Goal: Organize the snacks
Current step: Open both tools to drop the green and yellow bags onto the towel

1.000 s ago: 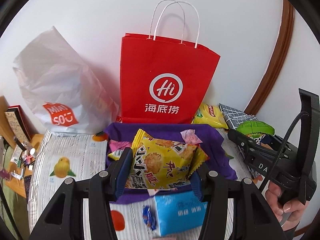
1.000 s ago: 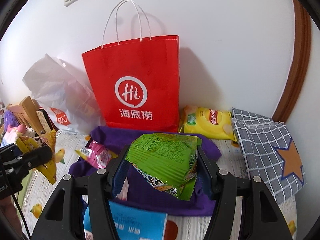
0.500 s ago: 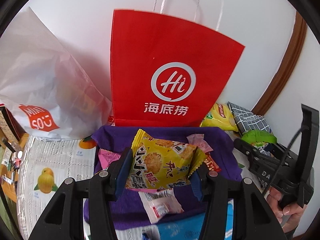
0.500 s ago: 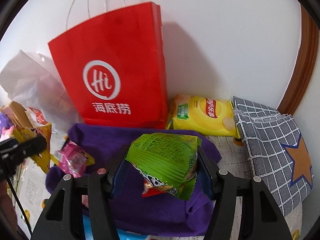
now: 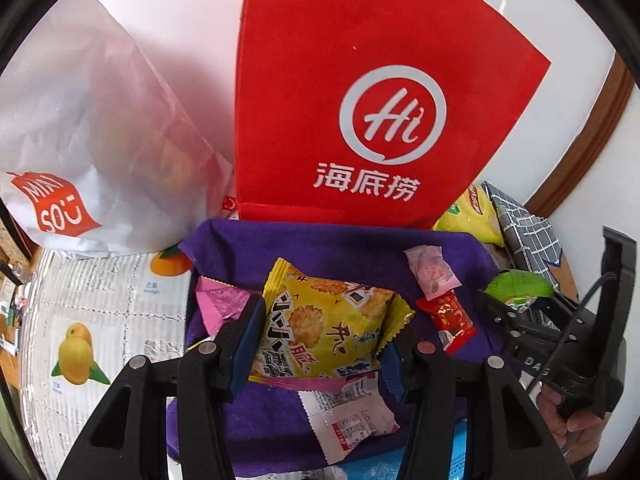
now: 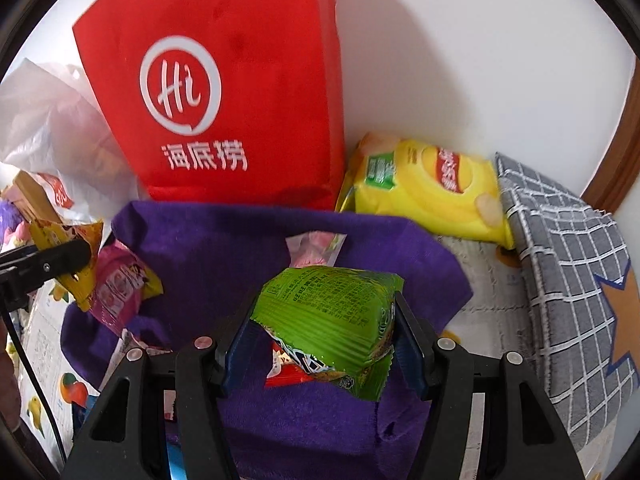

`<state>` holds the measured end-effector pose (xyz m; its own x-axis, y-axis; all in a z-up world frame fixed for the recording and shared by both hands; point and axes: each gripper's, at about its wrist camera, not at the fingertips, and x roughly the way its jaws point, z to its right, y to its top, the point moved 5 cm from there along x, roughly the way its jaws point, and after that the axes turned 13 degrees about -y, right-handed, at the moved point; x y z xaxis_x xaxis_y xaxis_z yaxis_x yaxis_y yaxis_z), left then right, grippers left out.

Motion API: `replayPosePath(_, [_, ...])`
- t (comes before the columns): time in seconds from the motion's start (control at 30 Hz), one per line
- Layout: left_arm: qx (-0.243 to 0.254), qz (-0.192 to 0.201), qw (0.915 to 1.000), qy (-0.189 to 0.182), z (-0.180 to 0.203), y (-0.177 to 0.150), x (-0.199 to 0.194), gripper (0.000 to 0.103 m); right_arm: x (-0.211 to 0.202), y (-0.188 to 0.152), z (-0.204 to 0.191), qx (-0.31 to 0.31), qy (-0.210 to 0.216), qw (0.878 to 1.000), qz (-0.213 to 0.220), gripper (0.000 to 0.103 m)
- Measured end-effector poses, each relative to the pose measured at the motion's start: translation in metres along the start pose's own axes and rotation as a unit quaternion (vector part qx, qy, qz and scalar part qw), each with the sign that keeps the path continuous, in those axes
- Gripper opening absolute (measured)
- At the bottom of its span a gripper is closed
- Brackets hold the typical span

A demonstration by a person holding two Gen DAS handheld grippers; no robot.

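My left gripper (image 5: 326, 334) is shut on a yellow cracker packet (image 5: 328, 326), held above a purple cloth (image 5: 320, 248). My right gripper (image 6: 320, 332) is shut on a green snack packet (image 6: 332, 312), over the same purple cloth (image 6: 224, 248). A tall red paper bag (image 5: 360, 92) stands against the wall just behind the cloth; it also shows in the right wrist view (image 6: 224, 92). Small sweets lie on the cloth: a pink one (image 5: 430, 276), a red one (image 5: 450, 320), a white sachet (image 5: 348, 424) and a pink packet (image 6: 120, 288).
A white plastic bag (image 5: 92, 120) stands left of the red bag. A yellow crisp bag (image 6: 428, 188) and a grey checked pouch (image 6: 568, 264) lie at the right by the wall. A fruit-print tablecloth (image 5: 100, 320) covers the table. A blue box (image 5: 384, 468) lies near the front.
Both grippers have moved forward toward the red bag, which now looms larger; each still holds its packet. More sweets on the cloth have come into view.
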<state>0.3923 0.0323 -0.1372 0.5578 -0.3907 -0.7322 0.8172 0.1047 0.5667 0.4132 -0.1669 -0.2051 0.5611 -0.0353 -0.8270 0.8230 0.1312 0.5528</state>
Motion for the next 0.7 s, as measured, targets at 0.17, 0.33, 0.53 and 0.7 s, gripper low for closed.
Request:
replayPosePath(0.17, [0.011, -0.004, 0.9999, 0.002, 0.005, -0.001, 0.001, 0.050, 0.010, -0.004, -0.003, -0.005, -0.008, 1.000, -0.015, 0.061])
replayPosePath(0.33, [0.014, -0.012, 0.9998, 0.005, 0.004, -0.003, 0.006, 0.050, 0.014, -0.005, -0.004, -0.013, -0.010, 1.000, -0.018, 0.061])
replayPosePath(0.53, [0.011, -0.021, 0.9997, 0.010, 0.003, -0.005, 0.011, 0.050, 0.020, -0.006, -0.003, -0.009, -0.012, 0.999, -0.029, 0.061])
replayPosePath(0.7, [0.007, -0.025, 0.9996, 0.014, 0.000, -0.006, 0.014, 0.050, 0.022, -0.007, -0.002, -0.010, -0.013, 0.999, -0.030, 0.062])
